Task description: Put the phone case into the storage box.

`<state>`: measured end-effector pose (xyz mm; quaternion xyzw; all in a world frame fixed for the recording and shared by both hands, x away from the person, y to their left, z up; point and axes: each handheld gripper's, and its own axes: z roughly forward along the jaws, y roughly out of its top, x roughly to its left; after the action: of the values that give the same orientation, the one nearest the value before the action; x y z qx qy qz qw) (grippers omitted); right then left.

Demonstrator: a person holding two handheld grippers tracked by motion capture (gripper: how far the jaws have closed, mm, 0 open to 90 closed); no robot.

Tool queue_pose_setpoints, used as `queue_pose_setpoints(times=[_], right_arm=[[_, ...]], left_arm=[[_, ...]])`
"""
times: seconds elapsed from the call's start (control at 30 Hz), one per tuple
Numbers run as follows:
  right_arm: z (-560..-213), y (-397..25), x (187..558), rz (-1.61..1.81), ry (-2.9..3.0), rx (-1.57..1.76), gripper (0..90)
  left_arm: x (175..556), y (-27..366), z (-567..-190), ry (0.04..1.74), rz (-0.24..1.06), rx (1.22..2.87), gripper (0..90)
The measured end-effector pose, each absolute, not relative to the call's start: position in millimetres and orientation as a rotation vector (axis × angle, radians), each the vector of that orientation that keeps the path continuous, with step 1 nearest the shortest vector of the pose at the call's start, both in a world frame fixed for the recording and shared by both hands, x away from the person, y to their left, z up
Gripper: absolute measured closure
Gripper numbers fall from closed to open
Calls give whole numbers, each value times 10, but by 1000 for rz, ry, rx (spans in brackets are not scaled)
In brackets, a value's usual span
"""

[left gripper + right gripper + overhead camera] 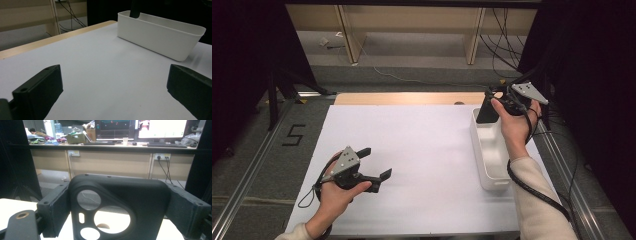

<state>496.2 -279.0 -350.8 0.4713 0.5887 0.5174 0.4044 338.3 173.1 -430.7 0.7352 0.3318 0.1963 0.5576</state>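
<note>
Right gripper view, gripper point(120, 205) clamping phone case point(120, 202)

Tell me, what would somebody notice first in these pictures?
Probably the black phone case, with its round camera holes, pinched between the right gripper's jaws and held over the far end of the white bin at the table's right side. Next, the left gripper hovers open above the bare white table, near the front.
</note>
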Motion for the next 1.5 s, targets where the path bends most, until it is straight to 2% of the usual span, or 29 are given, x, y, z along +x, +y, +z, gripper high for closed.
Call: queue_pose_setpoints(times=[1.5], right_arm=[[-3672, -2817, 5197, 1255, 1511, 1246, 146]], left_arm=[[3379, 1720, -4308, 787, 460, 1739, 0]])
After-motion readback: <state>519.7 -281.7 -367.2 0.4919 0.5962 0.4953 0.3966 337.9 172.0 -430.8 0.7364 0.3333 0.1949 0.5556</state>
